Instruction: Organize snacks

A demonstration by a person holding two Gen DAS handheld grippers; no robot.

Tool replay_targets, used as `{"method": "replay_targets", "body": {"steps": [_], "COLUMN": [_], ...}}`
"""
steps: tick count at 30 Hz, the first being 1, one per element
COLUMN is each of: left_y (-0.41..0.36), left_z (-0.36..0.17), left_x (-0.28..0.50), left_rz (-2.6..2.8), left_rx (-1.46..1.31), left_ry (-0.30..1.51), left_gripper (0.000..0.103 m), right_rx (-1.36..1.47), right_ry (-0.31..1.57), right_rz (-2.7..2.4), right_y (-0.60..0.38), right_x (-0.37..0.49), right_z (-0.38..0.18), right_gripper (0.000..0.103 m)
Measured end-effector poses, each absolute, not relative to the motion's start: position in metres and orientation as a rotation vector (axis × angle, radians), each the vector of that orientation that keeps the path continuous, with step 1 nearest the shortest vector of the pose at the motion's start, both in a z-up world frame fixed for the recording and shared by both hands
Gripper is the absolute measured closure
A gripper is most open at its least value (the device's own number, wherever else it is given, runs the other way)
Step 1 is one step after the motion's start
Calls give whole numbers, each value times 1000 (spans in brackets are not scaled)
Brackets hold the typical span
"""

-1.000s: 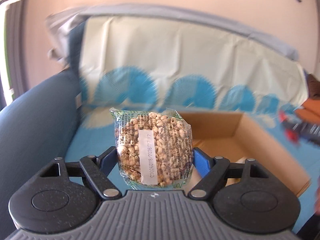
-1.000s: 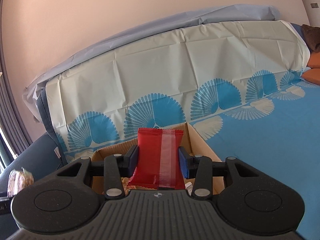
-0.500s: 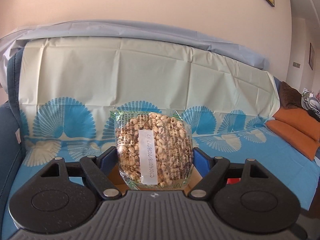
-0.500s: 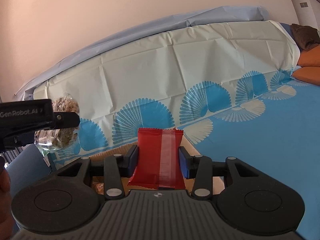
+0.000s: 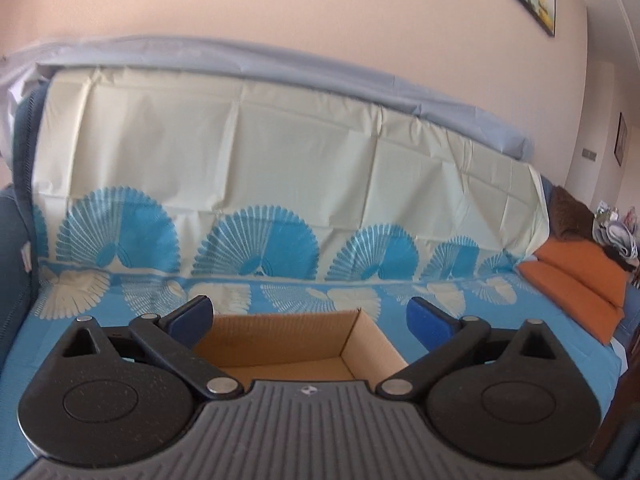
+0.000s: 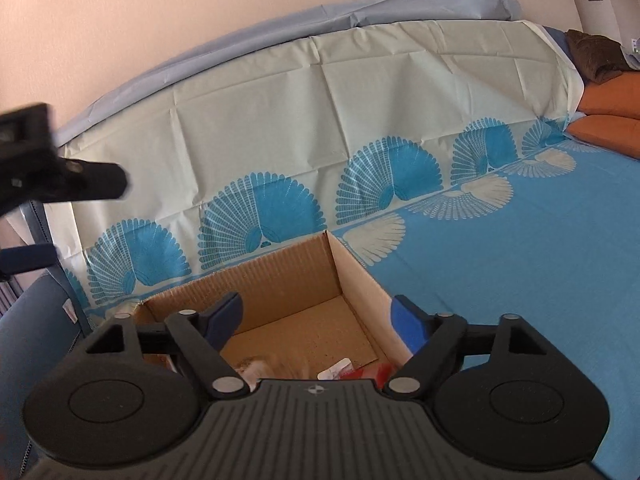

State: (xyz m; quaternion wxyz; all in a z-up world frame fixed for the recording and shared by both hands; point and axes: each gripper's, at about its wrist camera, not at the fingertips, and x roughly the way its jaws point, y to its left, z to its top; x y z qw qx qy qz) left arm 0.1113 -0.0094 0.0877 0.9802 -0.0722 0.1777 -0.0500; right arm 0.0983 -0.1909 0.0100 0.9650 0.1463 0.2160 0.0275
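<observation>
While both my left tongs (image 5: 308,316) and right tongs (image 6: 318,318) have just been opening and hold nothing, the red packet (image 6: 374,372) lies in the cardboard box (image 6: 280,276) on the sofa seat (image 6: 520,260).

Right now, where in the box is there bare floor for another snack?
Free: the box floor toward its far corner, bordered by the back and right walls. Crowded: the near edge, where a red packet and blurred snacks lie under the open right gripper.
</observation>
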Motion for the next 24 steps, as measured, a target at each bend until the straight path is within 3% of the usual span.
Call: {"method": "replay_targets", "body": {"steps": [6,14,24], "left_y": [9,22,26], "left_z": [83,49,17], "left_x": [47,-16,-45], "left_rz": [-95,-13,7], "left_rx": [-180,-187,-209], "left_ry": [349,486,592], "left_gripper": [0,0,0], "right_rx": [251,141,92], "right_ry": [409,376,474], "right_rz": [47,56,54], "right_y": [-187,-184,-200], "right_x": [86,51,-16], "right_z": [16,31,37], "right_gripper": [1,1,1]}}
